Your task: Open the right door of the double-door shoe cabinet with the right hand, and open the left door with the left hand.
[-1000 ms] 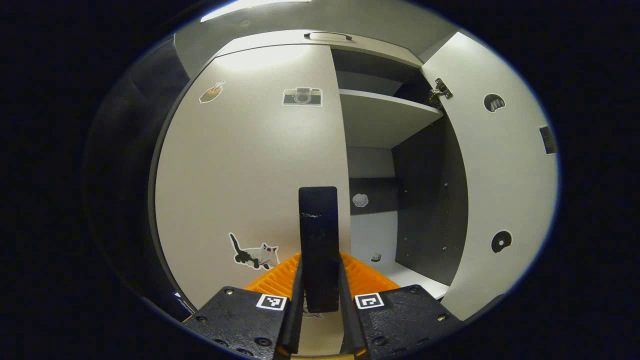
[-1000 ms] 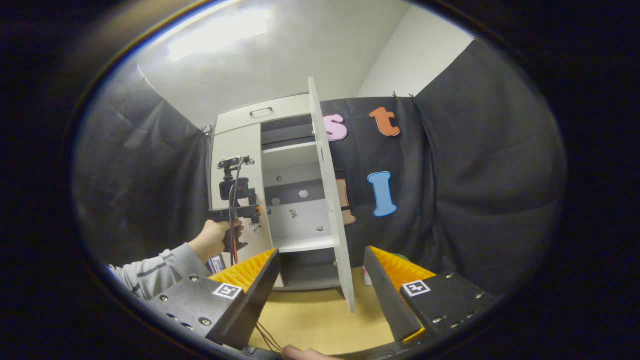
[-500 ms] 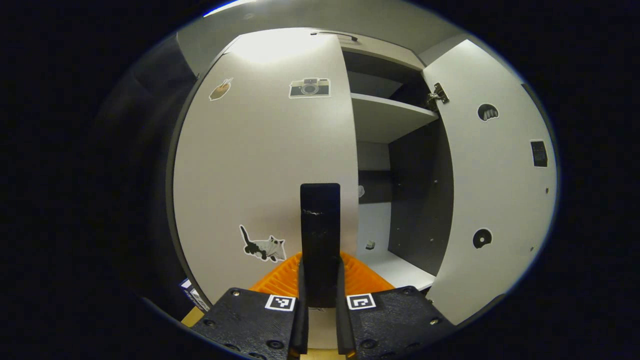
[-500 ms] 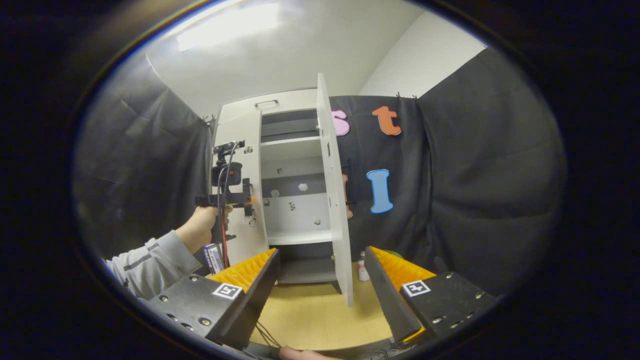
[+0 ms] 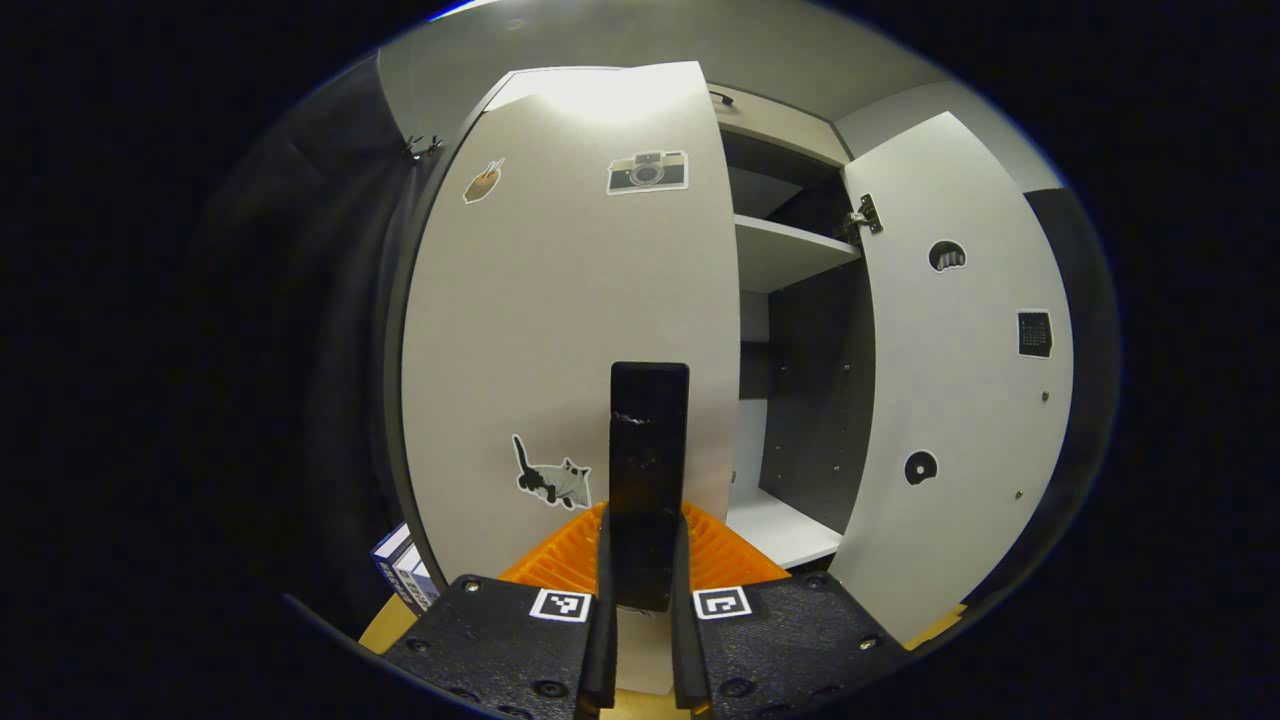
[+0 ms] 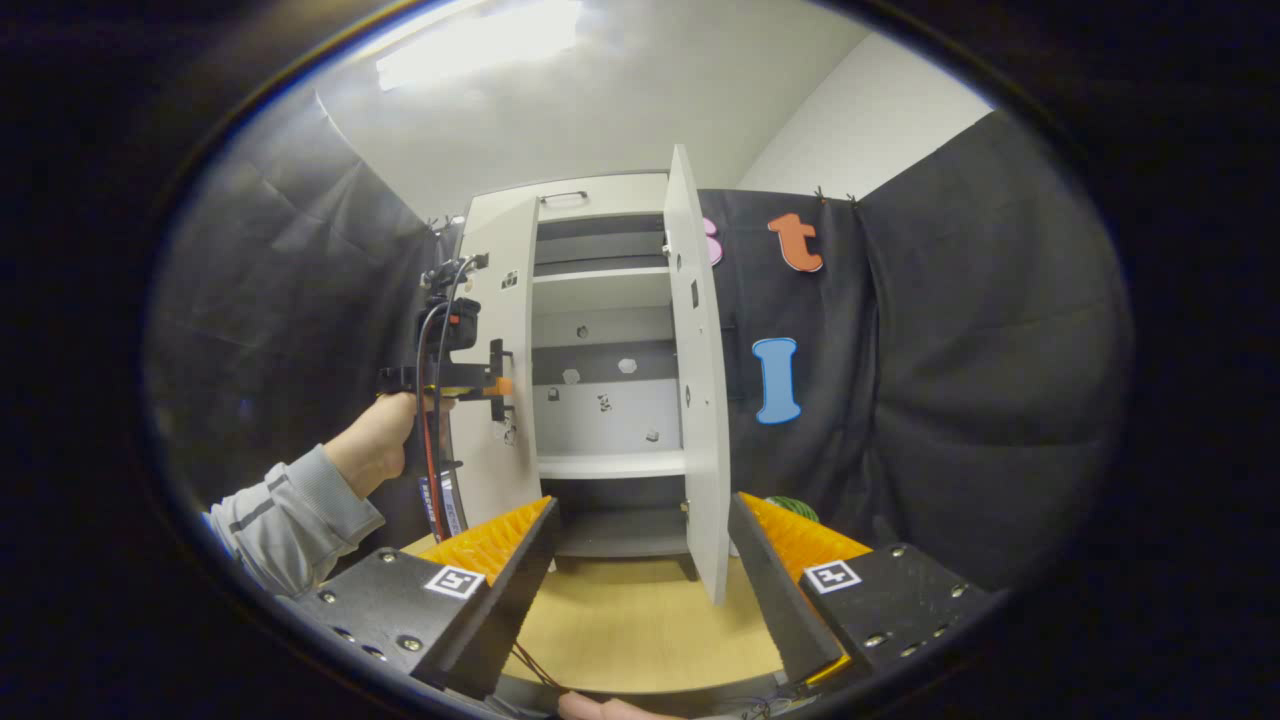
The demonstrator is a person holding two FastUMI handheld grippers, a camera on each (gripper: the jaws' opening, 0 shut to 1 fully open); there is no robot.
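The white shoe cabinet [image 6: 607, 300] stands with both doors swung out. In the left gripper view my left gripper [image 5: 646, 522] is shut on the black vertical handle [image 5: 649, 440] of the left door [image 5: 560, 320], which carries cat and camera stickers. The right door [image 5: 950, 400] stands wide open beside it, showing dark inner walls and a white shelf [image 5: 790, 255]. In the right gripper view my right gripper [image 6: 640, 525] is open and holds nothing, well back from the cabinet. Farther off, a hand [image 6: 385, 440] holds the left gripper [image 6: 492, 385] against the left door [image 6: 500, 340]; the right door [image 6: 700, 370] is nearly edge-on.
A wooden surface [image 6: 640, 620] lies in front of the cabinet. A blue-and-white box [image 5: 402, 578] stands beside the cabinet's left foot. Something green [image 6: 792, 505] sits low behind the right door. Black cloth walls close in both sides. A drawer handle [image 6: 565, 197] tops the cabinet.
The left door has swung farther outward with my left gripper holding its handle. The right gripper's view has shifted, so the right door's inner face shows more.
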